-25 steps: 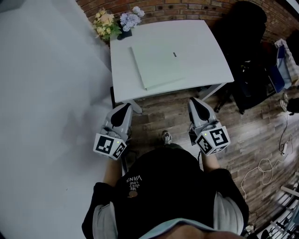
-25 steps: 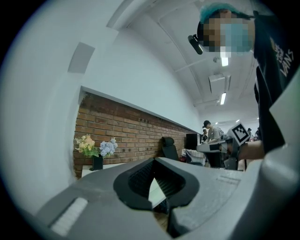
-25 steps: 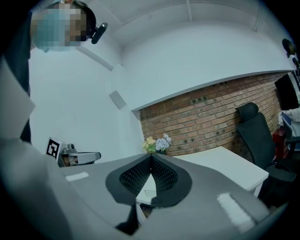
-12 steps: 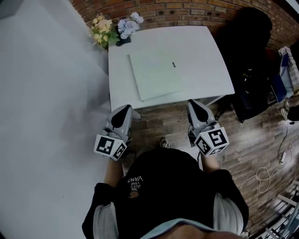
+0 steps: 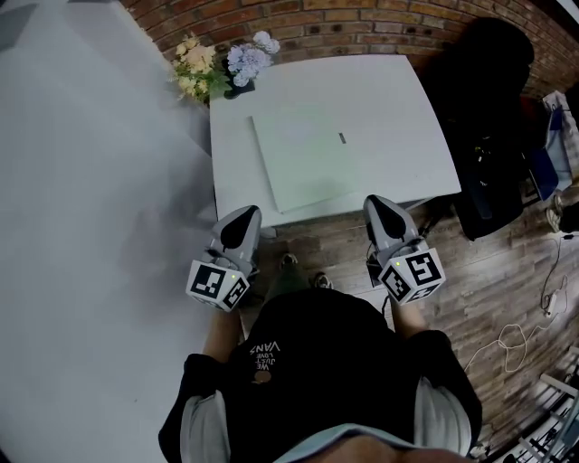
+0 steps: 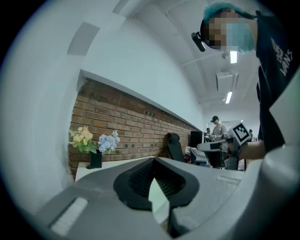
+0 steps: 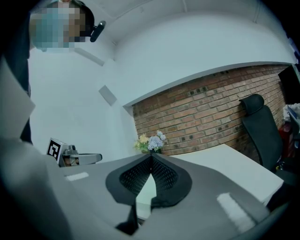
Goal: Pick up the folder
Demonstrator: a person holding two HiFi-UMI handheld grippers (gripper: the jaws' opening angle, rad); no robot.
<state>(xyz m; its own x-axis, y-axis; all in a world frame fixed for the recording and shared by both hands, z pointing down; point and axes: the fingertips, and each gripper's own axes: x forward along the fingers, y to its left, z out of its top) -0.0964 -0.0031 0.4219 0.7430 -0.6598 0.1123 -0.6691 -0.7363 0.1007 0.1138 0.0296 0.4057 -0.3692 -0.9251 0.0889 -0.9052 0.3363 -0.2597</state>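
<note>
A pale green folder point(image 5: 308, 158) lies flat on the white table point(image 5: 398, 127), toward its left half, with a small dark mark near its middle. My left gripper point(image 5: 244, 213) is shut and empty, just short of the table's near left corner. On the other side my right gripper point(image 5: 375, 201) hovers at the near edge, shut too, with nothing in it. Both point level toward the table. In the left gripper view the folder point(image 6: 157, 194) shows as a pale sliver below the closed fingertips; the right gripper view shows the folder point(image 7: 145, 192) the same way.
A small dark vase of yellow and blue flowers point(image 5: 222, 63) stands at the table's far left corner against a brick wall point(image 5: 362, 23). A black office chair point(image 5: 479, 99) and bags sit to the right. Cables point(image 5: 516, 339) lie on the wood floor. A white wall runs along the left.
Both grippers have moved forward toward the table's near edge, and the person has stepped closer. The jaws have stayed shut.
</note>
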